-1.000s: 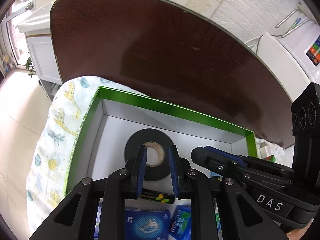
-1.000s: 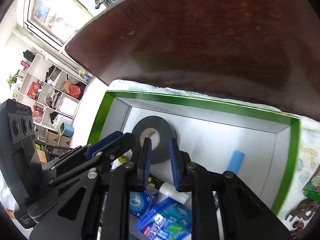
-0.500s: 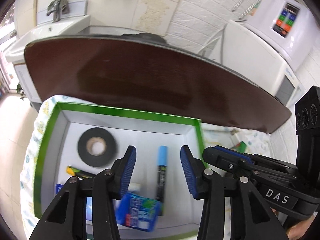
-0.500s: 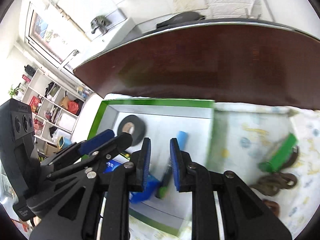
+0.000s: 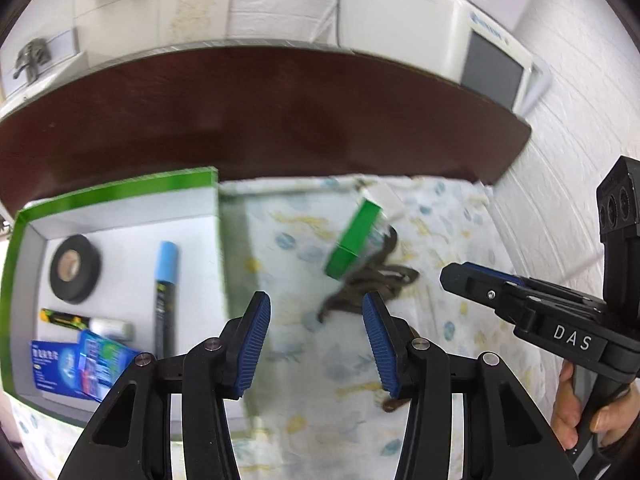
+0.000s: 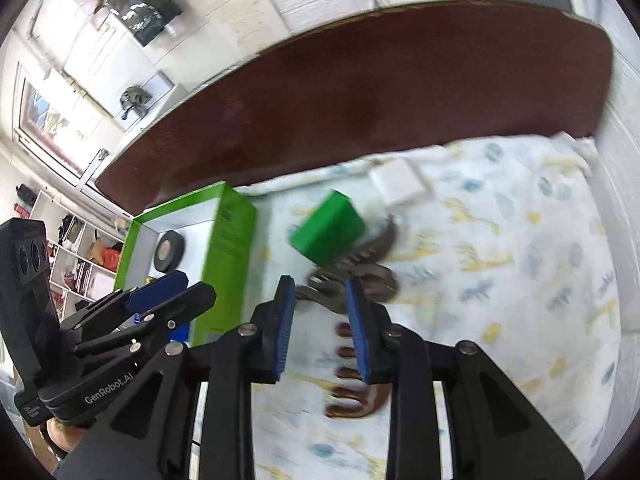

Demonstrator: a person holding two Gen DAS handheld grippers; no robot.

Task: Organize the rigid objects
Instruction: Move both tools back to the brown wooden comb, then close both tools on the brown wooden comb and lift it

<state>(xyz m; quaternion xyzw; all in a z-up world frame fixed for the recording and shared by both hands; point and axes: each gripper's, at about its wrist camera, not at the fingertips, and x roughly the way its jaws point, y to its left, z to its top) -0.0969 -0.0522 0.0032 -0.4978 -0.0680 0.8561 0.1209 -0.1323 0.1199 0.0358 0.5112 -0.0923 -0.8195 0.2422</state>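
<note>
A green-rimmed white box (image 5: 120, 196) (image 6: 228, 248) lies on the patterned cloth at the left. It holds a black tape roll (image 5: 74, 269) (image 6: 170, 250), a blue-capped marker (image 5: 164, 288), a small battery (image 5: 64, 317) and blue packets (image 5: 80, 364). A small green box (image 5: 352, 240) (image 6: 328, 232) leans on dark hair claws (image 5: 368, 284) (image 6: 352, 276) on the cloth. A brown hair claw (image 6: 356, 384) lies under my right gripper (image 6: 320, 328). My left gripper (image 5: 316, 344) is open and empty, right of the box. My right gripper is open and empty.
A dark brown tabletop (image 5: 260, 116) lies beyond the cloth (image 5: 440, 240). A small white block (image 6: 400, 182) sits at the cloth's far edge. A white appliance (image 5: 440, 32) and a brick wall stand at the right.
Both grippers have pulled back from the tape roll and swung right, over the cloth. Both have opened wider. The blue packet now lies in the box.
</note>
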